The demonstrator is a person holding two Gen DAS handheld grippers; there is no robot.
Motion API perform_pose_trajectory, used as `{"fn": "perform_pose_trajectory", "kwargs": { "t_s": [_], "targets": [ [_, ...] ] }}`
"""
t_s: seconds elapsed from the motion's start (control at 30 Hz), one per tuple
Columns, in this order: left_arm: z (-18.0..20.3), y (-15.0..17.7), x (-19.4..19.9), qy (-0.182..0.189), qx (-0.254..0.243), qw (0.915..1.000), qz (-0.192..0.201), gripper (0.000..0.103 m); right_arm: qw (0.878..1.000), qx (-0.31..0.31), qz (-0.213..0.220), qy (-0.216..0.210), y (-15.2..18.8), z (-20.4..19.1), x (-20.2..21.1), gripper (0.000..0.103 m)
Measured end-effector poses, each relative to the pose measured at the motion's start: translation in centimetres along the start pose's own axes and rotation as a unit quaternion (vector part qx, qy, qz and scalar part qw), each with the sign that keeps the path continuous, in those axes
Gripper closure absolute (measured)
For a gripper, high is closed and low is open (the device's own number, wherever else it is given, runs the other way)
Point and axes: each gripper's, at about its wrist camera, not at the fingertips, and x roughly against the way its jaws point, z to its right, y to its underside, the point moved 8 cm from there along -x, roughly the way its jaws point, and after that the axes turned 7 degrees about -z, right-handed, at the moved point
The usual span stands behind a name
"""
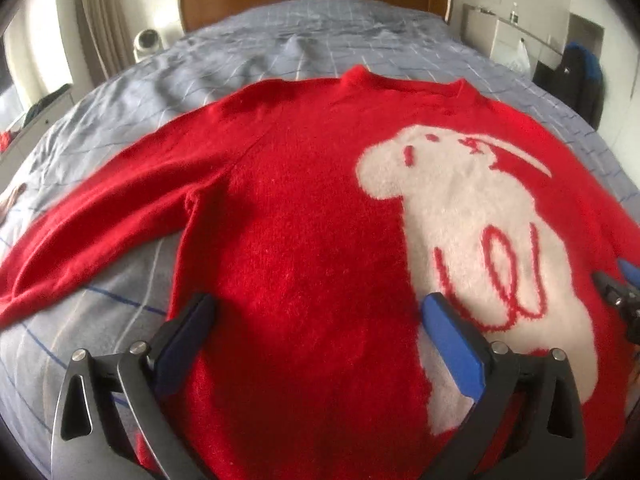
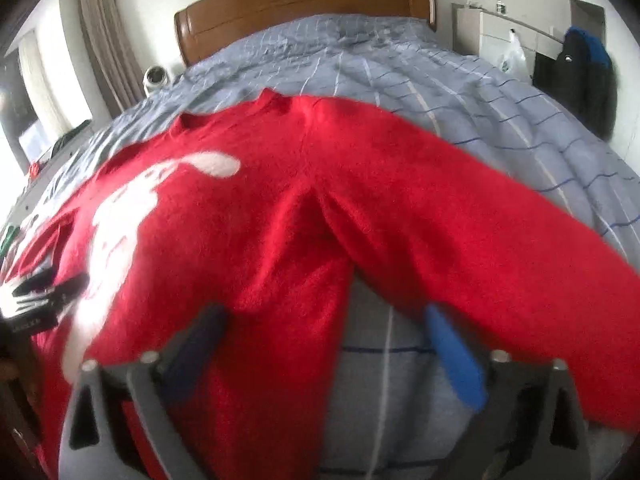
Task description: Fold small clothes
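Observation:
A red sweater (image 1: 304, 216) with a white fluffy animal on its front lies flat on the bed, collar towards the headboard. Its left sleeve (image 1: 100, 216) stretches out to the left. My left gripper (image 1: 320, 304) is open and empty, just above the sweater's lower front. In the right wrist view the sweater (image 2: 248, 224) fills the middle and its right sleeve (image 2: 460, 224) runs out to the right. My right gripper (image 2: 324, 316) is open and empty, over the sweater's right side edge below the armpit. The right gripper also shows at the left wrist view's right edge (image 1: 618, 288).
The bed has a grey-blue checked cover (image 1: 120, 92) and a brown wooden headboard (image 2: 304, 4). A small white round device (image 1: 148, 42) stands left of the bed. A white dresser (image 2: 508, 36) and dark hanging clothes (image 2: 588, 76) stand at the right.

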Motion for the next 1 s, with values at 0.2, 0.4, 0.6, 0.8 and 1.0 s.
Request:
{"fn": "perform_pose_trajectory", "kwargs": {
  "t_s": [0.2,0.4,0.6,0.8,1.0],
  "targets": [
    [0.37,-0.05,-0.51,0.002,0.001,1.0000,-0.003,0.000,0.999,0.015,-0.010,0.032,0.20,-0.28,-0.38,0.000],
    [0.48,-0.35,-0.62,0.002,0.002,1.0000,-0.004,0.000,1.000,0.002,-0.013,0.008,0.16,0.20,-0.46,0.000],
    [0.49,-0.36,-0.62,0.003,0.002,1.0000,-0.003,0.000,1.000,0.004,-0.014,0.012,0.05,-0.18,-0.56,0.000],
    [0.50,-0.37,-0.61,0.003,0.002,1.0000,-0.003,0.000,1.000,0.004,-0.014,0.012,0.09,-0.12,-0.55,0.000],
    [0.53,-0.38,-0.61,0.003,0.002,1.0000,-0.003,0.000,1.000,0.004,-0.014,0.012,0.08,-0.13,-0.56,0.000]
  ]
}}
